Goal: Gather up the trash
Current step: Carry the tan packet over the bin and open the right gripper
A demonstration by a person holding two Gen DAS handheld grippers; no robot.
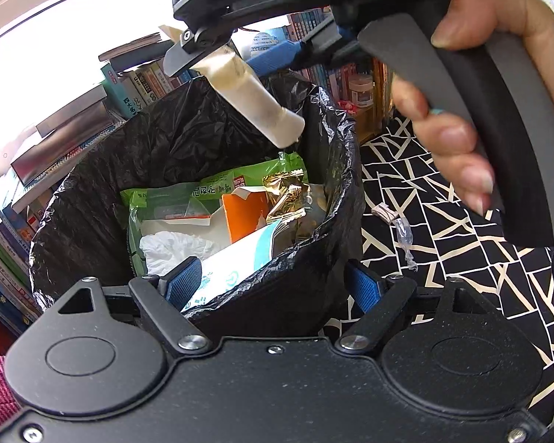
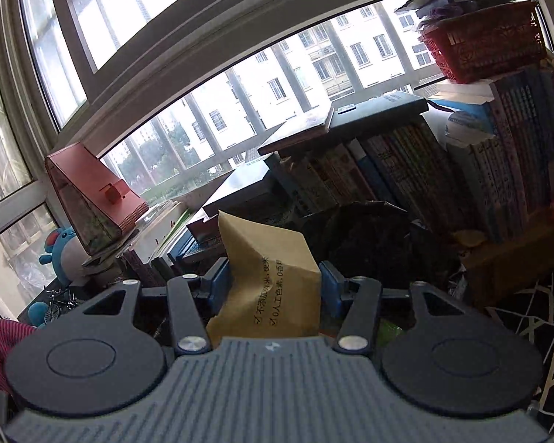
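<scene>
Left wrist view looks down into a bin (image 1: 336,136) lined with a black bag, already holding a green packet (image 1: 210,188), an orange carton (image 1: 245,217), gold foil (image 1: 284,195) and white tissue (image 1: 173,247). The left claw (image 1: 275,286) is spread wide with nothing between its 2 blue pads, hovering at the near rim. Above the bin, the right claw (image 1: 240,55) pinches a pale, grubby paper packet (image 1: 255,99), which hangs tilted over the opening; a hand (image 1: 458,110) grips the handle.

Right wrist view shows the same brown paper packet (image 2: 273,277) squeezed between the pads of the right claw (image 2: 275,284), creased and buckled where they press.

It looks light, soft and crushable, not fragile; paper gives decent friction, so a pinch across its upper half should hold. Once released it should drop straight in, though so light a thing may catch on the bag's crinkled edge.

On the patterned tabletop beside the bin lie a small clear wrapper (image 1: 404,236) and what may be a scrap of paper (image 1: 386,214), too small to tell for sure. Both are thin and flat, so they would need a low pinch at a raised edge.
</scene>
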